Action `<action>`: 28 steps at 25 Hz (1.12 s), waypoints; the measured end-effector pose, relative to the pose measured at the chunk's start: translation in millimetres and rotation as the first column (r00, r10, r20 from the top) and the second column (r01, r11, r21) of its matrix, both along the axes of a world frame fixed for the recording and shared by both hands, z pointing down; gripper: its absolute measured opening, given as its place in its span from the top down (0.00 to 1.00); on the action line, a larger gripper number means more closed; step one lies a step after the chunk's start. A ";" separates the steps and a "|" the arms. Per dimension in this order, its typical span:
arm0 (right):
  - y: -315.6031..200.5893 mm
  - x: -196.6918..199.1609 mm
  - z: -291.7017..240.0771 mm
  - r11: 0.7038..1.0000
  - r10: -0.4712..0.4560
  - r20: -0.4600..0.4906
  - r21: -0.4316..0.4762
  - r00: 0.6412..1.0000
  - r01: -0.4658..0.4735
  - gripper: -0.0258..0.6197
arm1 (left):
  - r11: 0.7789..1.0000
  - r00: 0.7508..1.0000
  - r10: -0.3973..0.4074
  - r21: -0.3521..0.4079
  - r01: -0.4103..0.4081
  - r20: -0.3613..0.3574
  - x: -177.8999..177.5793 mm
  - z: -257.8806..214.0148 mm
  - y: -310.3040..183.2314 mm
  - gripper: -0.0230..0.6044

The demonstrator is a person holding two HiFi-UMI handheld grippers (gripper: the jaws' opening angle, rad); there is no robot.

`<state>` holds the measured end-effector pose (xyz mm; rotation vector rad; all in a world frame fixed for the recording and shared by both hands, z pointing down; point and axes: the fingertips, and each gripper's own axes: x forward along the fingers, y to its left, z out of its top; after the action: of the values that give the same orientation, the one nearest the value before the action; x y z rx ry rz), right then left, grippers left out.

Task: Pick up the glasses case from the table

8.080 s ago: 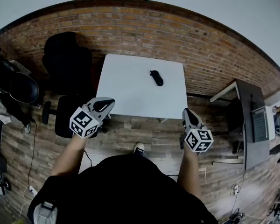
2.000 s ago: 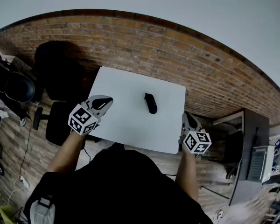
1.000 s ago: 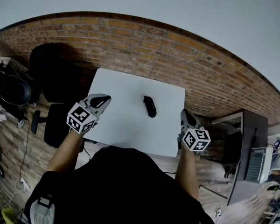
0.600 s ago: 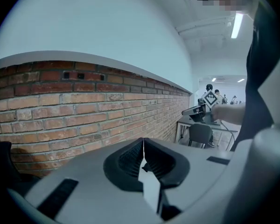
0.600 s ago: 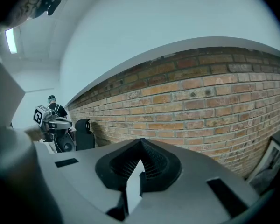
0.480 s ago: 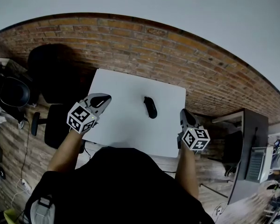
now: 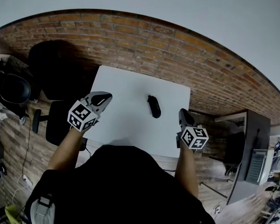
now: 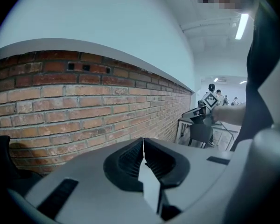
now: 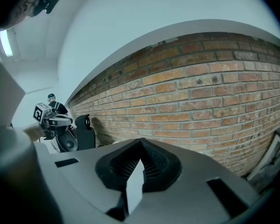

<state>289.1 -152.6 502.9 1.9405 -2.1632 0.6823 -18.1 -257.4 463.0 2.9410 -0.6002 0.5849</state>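
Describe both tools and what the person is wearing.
The left tool and right tool match: light grey shells, black ribbed pads, and a white cube with black square markers on each. No cables show. The person wears a black top.

The glasses case (image 7: 154, 106) was a dark, slim, rounded oblong. It lay flat and alone on the white surface (image 7: 126, 101), a little right of the middle. Its long axis ran from the near edge toward the far edge, slightly slanted. Whether its lid was closed could not be told.
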 end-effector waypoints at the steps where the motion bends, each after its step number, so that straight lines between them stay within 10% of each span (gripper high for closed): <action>1: -2.7 -1.5 3.8 1.000 -0.001 0.003 -0.005 1.000 0.001 0.94 | 1.000 1.000 0.000 0.000 0.000 0.003 -1.2 1.0 -1.7 0.94; 28: -47.8 -13.9 113.4 0.978 -0.020 0.004 -0.208 1.000 0.020 0.94 | 0.999 0.999 -0.015 -0.031 0.016 0.036 -8.4 31.2 -39.2 0.94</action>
<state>275.2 -200.4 616.3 1.8095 -2.0180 0.8683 -26.4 -296.6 494.1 2.8997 -0.6110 0.6408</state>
